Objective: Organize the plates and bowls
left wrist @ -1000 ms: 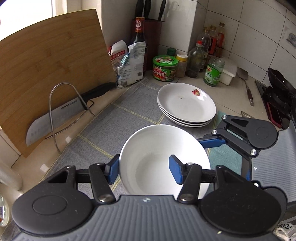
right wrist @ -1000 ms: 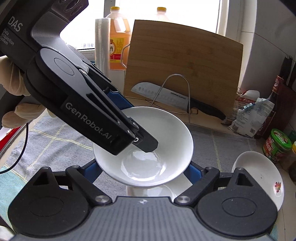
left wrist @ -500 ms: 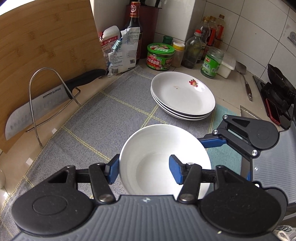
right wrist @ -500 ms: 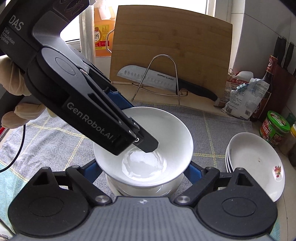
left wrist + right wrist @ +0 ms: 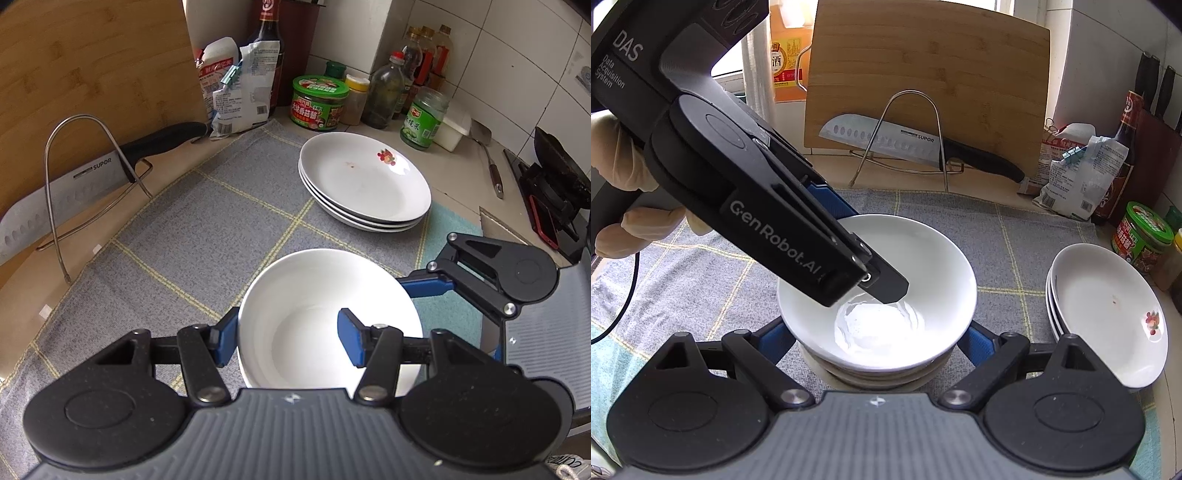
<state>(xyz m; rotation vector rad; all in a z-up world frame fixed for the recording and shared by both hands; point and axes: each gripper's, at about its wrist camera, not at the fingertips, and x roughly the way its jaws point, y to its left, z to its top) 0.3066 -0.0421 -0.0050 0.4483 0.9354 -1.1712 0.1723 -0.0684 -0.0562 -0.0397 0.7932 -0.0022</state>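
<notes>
My left wrist camera sits just behind the left tool and looks steeply down along its fingers, very near the white bowl, facing the tiled corner beyond it. My right wrist camera sits behind the right tool, also tilted down and close, facing the cutting board ahead by the window. I see the same bowl, the plate stack, the knife and the grey cloth on the tabletop in both. Each view catches the other tool.
</notes>
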